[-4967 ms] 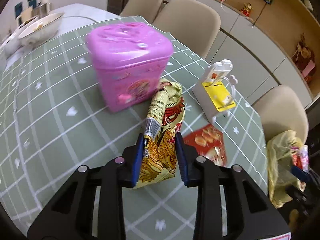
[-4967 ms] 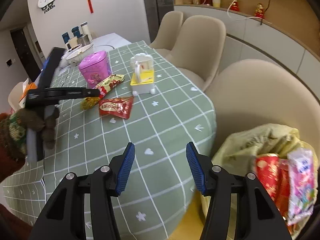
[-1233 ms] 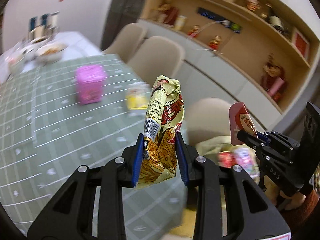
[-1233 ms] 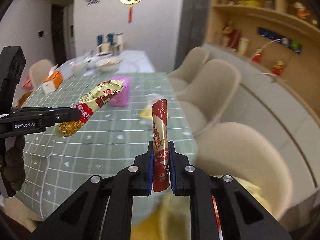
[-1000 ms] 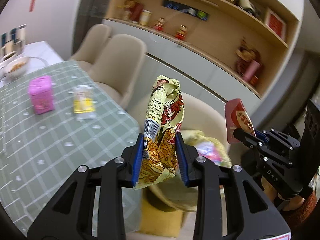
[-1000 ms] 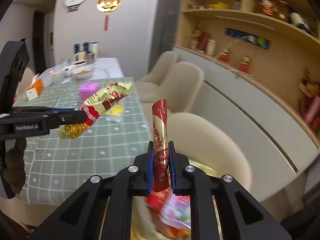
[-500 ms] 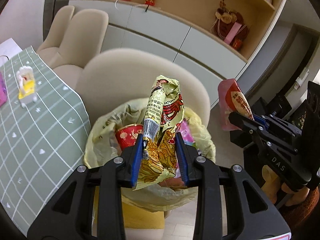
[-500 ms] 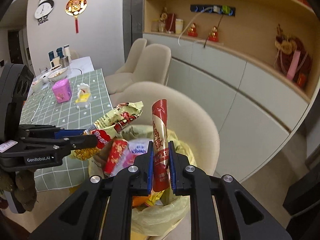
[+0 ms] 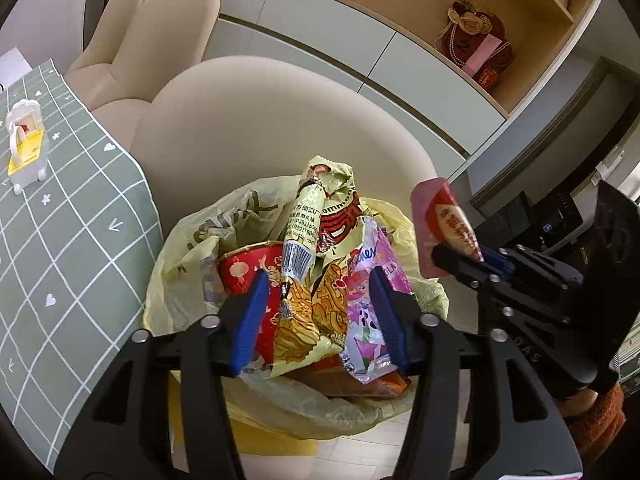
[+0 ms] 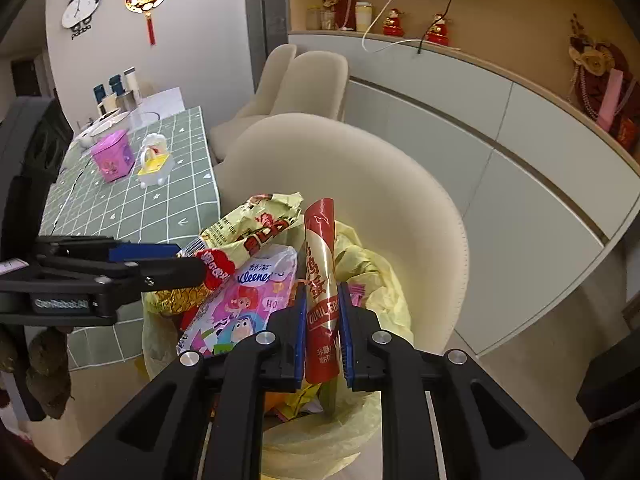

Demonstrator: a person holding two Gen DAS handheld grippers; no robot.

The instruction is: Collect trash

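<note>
My left gripper (image 9: 318,292) hangs over a yellow trash bag (image 9: 192,240), and its jaws are opening. The yellow snack packet (image 9: 308,264) stands upright between the blue pads (image 9: 250,316), and they no longer press on it; its lower end rests among the rubbish. My right gripper (image 10: 322,292) is shut on a red snack packet (image 10: 320,264), held upright above the bag's (image 10: 372,272) near rim. In the left wrist view the right gripper (image 9: 452,260) holds the red packet (image 9: 444,220) beside the bag's right side.
The bag holds a red cup (image 9: 244,272) and a pink tissue pack (image 9: 368,280). A beige chair (image 9: 260,120) stands right behind it. The green checked table (image 9: 60,240) to the left bears a white and yellow toy (image 9: 24,144) and a pink tin (image 10: 112,156). White cabinets (image 10: 520,168) run behind.
The left jaws have spread apart and let go of the yellow packet. Both grippers have sunk closer to the bag. The right gripper still clamps the red packet.
</note>
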